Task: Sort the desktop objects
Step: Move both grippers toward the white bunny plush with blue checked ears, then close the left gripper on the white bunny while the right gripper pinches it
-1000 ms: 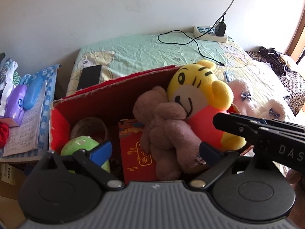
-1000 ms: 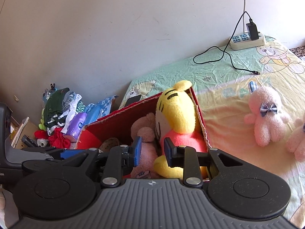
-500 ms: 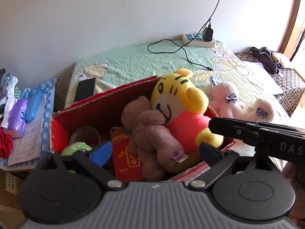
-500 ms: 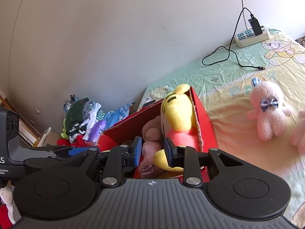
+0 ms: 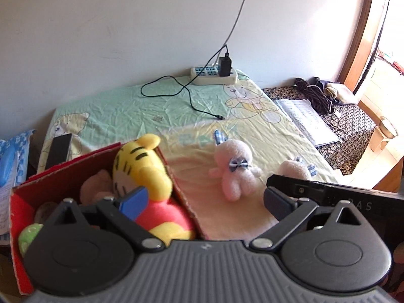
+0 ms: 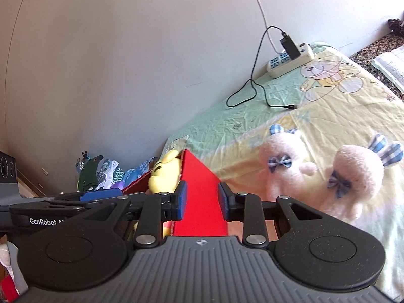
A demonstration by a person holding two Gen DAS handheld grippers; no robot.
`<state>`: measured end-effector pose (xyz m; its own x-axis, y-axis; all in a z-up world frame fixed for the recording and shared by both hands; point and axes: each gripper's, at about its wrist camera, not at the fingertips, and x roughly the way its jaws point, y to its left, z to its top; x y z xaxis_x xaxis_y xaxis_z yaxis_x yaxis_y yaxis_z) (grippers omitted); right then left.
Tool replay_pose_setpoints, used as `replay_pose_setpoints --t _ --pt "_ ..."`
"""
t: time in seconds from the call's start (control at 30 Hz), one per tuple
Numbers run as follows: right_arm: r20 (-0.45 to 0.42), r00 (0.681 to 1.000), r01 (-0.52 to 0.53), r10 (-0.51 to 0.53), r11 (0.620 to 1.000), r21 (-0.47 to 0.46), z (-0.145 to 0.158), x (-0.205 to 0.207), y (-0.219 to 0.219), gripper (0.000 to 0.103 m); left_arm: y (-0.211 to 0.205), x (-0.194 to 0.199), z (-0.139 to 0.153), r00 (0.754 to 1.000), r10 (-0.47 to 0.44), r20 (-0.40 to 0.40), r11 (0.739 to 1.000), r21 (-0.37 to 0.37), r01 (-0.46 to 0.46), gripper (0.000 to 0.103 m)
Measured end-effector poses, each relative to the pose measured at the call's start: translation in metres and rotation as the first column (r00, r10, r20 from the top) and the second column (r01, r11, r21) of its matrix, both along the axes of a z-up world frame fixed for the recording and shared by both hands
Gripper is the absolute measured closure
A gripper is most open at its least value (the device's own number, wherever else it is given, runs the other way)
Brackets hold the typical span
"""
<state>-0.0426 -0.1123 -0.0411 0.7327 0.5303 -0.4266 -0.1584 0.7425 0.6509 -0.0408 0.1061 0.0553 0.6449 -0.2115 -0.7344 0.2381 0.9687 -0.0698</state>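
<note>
Left gripper [image 5: 204,200] wide open, empty; right gripper [image 6: 202,202] partly open, empty, over the red box [image 6: 199,202] wall; next target likely the two pink plush bunnies [image 6: 290,161] on the bedsheet [image 6: 252,106], right of the box; they lie right-forward of right gripper, which is nearer; tiger plush [image 5: 141,166] already boxed.

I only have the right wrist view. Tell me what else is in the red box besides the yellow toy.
Observer: A brown plush lies in the red box, pressed against the yellow tiger.
Operator: Report the left gripper's state.
Observer: The left gripper is open, with nothing between its fingers.
</note>
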Motion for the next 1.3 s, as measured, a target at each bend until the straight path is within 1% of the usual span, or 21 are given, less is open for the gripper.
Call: replay_pose_setpoints --t 0.17,0.27,0.4,0.5,0.6,0.7,0.9,1.0,1.1,1.17,1.2,1.3 --pt "-0.048 0.997 0.056 -0.057 0.998 -0.015 -0.015 0.003 -0.044 0.072 -0.041 0.013 -0.011 0.999 -0.044 -0.006 0.999 0.011 0.044 0.005" --pt "-0.106 0.990 0.095 -0.096 0.995 -0.022 -0.030 0.007 -0.069 0.071 -0.061 0.024 -0.023 0.998 -0.069 -0.015 0.998 -0.004 0.068 0.005" --pt "-0.188 0.973 0.135 -0.134 0.991 -0.003 -0.050 0.012 -0.097 0.068 -0.080 0.039 -0.045 0.993 -0.100 -0.069 0.994 -0.046 0.097 0.005" --pt "-0.236 0.960 0.156 -0.150 0.988 0.008 -0.063 0.014 -0.112 0.068 -0.091 0.047 -0.062 0.988 -0.107 -0.110 0.992 -0.071 0.099 0.005" --pt "-0.283 0.947 0.170 -0.153 0.985 0.036 -0.074 0.017 -0.125 0.065 -0.101 0.054 -0.074 0.982 -0.123 -0.142 0.989 -0.095 0.110 0.005" --pt "-0.325 0.933 0.185 -0.155 0.981 0.065 -0.084 0.021 -0.137 0.065 -0.116 0.058 -0.083 0.974 -0.158 -0.160 0.985 -0.098 0.143 0.005" --pt "-0.402 0.904 0.222 -0.149 0.965 0.142 -0.104 0.028 -0.154 0.065 -0.145 0.074 -0.101 0.946 -0.264 -0.187 0.961 -0.129 0.243 0.005" --pt "-0.425 0.893 0.243 -0.147 0.953 0.181 -0.110 0.036 -0.161 0.064 -0.159 0.088 -0.108 0.936 -0.297 -0.187 0.953 -0.122 0.278 0.005" --pt "-0.438 0.889 0.244 -0.135 0.948 0.203 -0.114 0.043 -0.164 0.060 -0.169 0.102 -0.116 0.929 -0.315 -0.197 0.948 -0.114 0.297 0.009" --pt "-0.437 0.886 0.261 -0.155 0.945 0.195 -0.113 0.048 -0.167 0.060 -0.175 0.110 -0.123 0.923 -0.326 -0.206 0.945 -0.108 0.310 0.009" --pt "-0.435 0.887 0.263 -0.158 0.945 0.193 -0.114 0.050 -0.169 0.060 -0.175 0.113 -0.124 0.922 -0.328 -0.208 0.944 -0.113 0.310 0.009" --pt "-0.436 0.890 0.257 -0.133 0.937 0.238 -0.117 0.057 -0.174 0.060 -0.175 0.123 -0.132 0.910 -0.337 -0.240 0.940 -0.146 0.310 0.011"
